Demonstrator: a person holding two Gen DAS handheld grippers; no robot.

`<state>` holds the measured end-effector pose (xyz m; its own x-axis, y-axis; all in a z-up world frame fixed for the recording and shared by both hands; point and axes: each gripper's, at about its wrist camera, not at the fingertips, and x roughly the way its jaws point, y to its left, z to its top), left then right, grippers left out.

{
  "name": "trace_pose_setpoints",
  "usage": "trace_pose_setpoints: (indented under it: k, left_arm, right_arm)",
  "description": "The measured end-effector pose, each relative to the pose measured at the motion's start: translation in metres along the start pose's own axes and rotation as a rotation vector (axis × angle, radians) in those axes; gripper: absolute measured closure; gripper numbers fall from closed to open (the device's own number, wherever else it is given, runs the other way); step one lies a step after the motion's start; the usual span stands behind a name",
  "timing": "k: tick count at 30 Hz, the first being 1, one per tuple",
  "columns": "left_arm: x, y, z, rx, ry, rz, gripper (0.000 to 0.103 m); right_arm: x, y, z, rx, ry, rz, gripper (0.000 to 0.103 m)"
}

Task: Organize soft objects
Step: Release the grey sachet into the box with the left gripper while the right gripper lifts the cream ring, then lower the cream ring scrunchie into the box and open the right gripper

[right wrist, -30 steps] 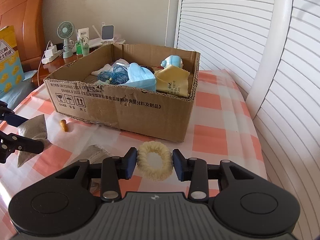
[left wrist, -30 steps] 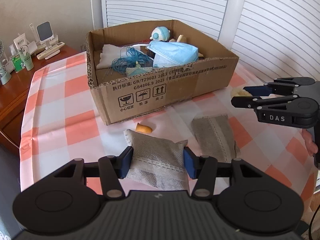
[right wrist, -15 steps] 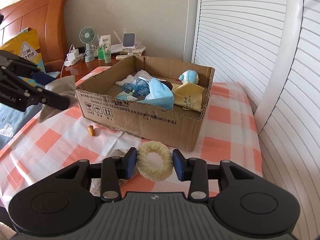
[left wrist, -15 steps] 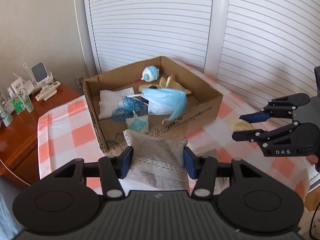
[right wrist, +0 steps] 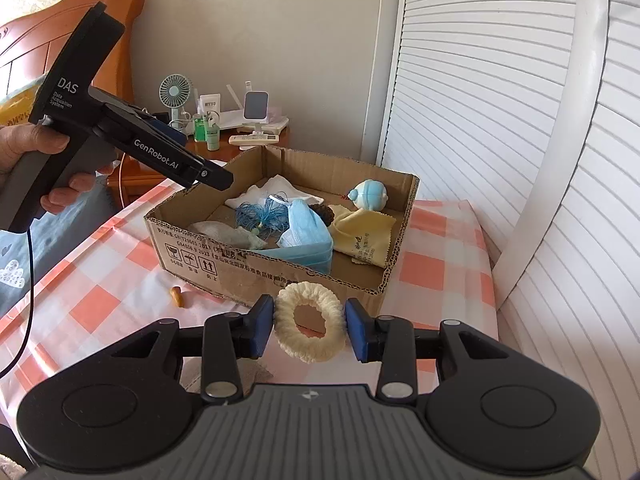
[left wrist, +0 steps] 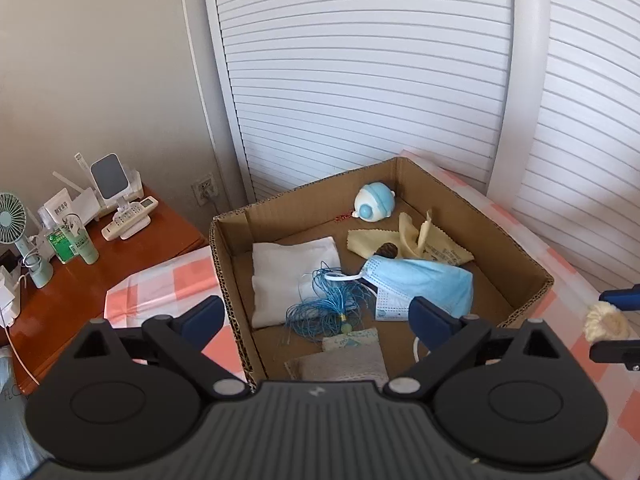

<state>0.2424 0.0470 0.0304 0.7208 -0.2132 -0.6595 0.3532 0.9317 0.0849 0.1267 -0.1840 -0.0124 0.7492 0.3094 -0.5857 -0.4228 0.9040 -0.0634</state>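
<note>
Your right gripper [right wrist: 309, 330] is closed on the scrunchie [right wrist: 309, 328], pads pinching its outer rim from both sides, just short of the box [right wrist: 280, 280]. It's light, fluffy and squashy, so this rim grip should hold; a light squeeze is enough. Your left gripper [left wrist: 316, 320] has just been opening and hangs wide above the box, with nothing between the jaws; the grey pouch [left wrist: 340, 364] lies inside by the near wall. Another pouch [right wrist: 248, 372] and a small orange piece [right wrist: 177, 297] remain on the tabletop [right wrist: 100, 304].

light: bright daylight | shadows: soft | focus: sharp | edges: fisheye bending, dark corners
</note>
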Motion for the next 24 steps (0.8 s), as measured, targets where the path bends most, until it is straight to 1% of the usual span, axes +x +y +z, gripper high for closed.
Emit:
trace_pose_setpoints:
  k: [5,9,11,16,20,24]
  left_arm:
    - [-0.013,-0.002,-0.009,-0.007,0.002,-0.006,0.004]
    - [-0.03,-0.008,-0.018,0.0,-0.012,-0.02,0.002]
    - [-0.04,-0.011,-0.023,-0.008,-0.018,-0.038,0.002]
    - [-0.06,-0.017,-0.036,-0.044,-0.033,-0.085,0.001]
    - [-0.073,-0.022,-0.045,-0.072,-0.051,-0.093,0.001]
    - [-0.08,-0.024,-0.052,-0.111,-0.051,-0.104,0.001]
  right_arm:
    - [0.005,-0.002,0.007,0.001,0.004,0.004,0.059]
    - [0.011,-0.003,0.021,-0.012,0.001,0.01,0.059]
    - [0.015,-0.004,0.029,-0.022,-0.001,0.01,0.059]
    - [0.033,-0.007,0.056,-0.036,-0.007,-0.005,0.059]
    - [0.053,-0.012,0.082,-0.033,-0.004,0.001,0.059]
    - [0.083,-0.014,0.11,-0.032,0.004,0.024,0.059]
